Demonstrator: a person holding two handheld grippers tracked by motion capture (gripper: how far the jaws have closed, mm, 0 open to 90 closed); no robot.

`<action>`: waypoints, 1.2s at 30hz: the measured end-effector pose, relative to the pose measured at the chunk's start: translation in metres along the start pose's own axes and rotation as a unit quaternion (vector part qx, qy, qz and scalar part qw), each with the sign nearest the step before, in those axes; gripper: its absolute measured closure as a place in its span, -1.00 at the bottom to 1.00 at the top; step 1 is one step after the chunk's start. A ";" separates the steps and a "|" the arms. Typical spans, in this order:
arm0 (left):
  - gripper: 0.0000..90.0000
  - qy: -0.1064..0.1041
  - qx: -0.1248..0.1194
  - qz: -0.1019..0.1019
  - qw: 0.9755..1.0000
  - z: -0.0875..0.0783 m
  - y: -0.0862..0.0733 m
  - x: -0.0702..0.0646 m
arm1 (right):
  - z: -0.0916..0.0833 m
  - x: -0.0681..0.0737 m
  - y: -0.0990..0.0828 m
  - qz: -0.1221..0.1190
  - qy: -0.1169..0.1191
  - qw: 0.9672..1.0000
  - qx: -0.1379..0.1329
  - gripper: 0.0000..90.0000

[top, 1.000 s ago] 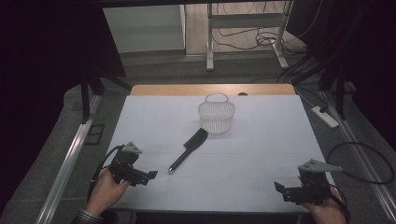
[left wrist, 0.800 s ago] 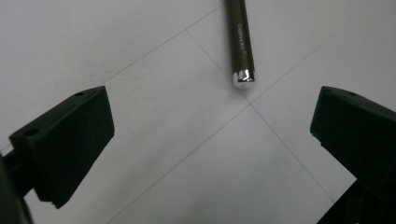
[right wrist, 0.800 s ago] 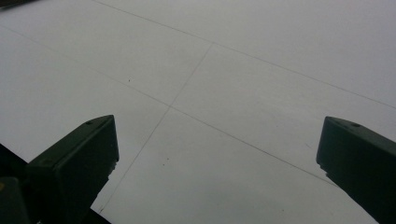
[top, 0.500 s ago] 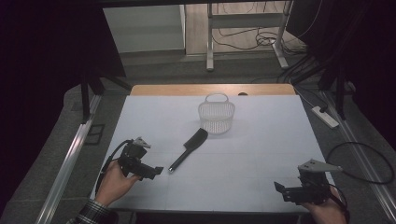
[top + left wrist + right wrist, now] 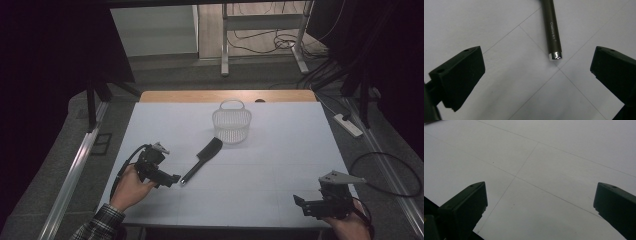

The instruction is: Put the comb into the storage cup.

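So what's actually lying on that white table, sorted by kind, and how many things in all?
Black brush: 1
White mesh basket: 1
Hand-held grippers: 2, left gripper and right gripper
Total: 4, counting the grippers; 2 without them.

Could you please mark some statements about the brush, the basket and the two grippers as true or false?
1. The black brush lies inside the basket. False: it lies on the white table, beside the basket and nearer the person.
2. The left gripper has its jaws open, with the brush handle's silver tip just ahead of them. True.
3. The right gripper is shut on the brush. False: its jaws are open over bare table at the near right.
4. The basket stands upright with its handle raised. True.
5. The brush handle bears printed lettering. True, in the left gripper view.
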State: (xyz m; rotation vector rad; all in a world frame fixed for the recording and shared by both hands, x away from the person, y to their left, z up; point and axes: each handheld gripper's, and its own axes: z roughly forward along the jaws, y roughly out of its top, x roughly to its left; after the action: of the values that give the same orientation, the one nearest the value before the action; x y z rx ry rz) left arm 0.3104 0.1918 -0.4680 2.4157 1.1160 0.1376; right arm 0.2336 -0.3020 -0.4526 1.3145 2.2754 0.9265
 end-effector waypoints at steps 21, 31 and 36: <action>-1.00 -0.009 0.034 0.019 0.999 0.020 0.037 -0.002 | 0.000 0.000 0.000 -0.002 0.001 1.000 0.001 -1.00; -1.00 -0.010 0.048 0.024 0.999 0.031 0.054 -0.004 | 0.000 0.000 0.000 -0.002 0.002 1.000 0.001 -1.00; -1.00 -0.008 0.059 0.029 0.998 0.037 0.061 -0.007 | 0.000 0.000 0.000 -0.002 0.004 1.000 0.001 -1.00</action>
State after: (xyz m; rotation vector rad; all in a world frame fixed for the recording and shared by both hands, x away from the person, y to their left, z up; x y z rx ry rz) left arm 0.3587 0.1387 -0.4724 2.5501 1.0742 0.0730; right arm 0.2337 -0.3019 -0.4528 1.3101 2.2843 0.9287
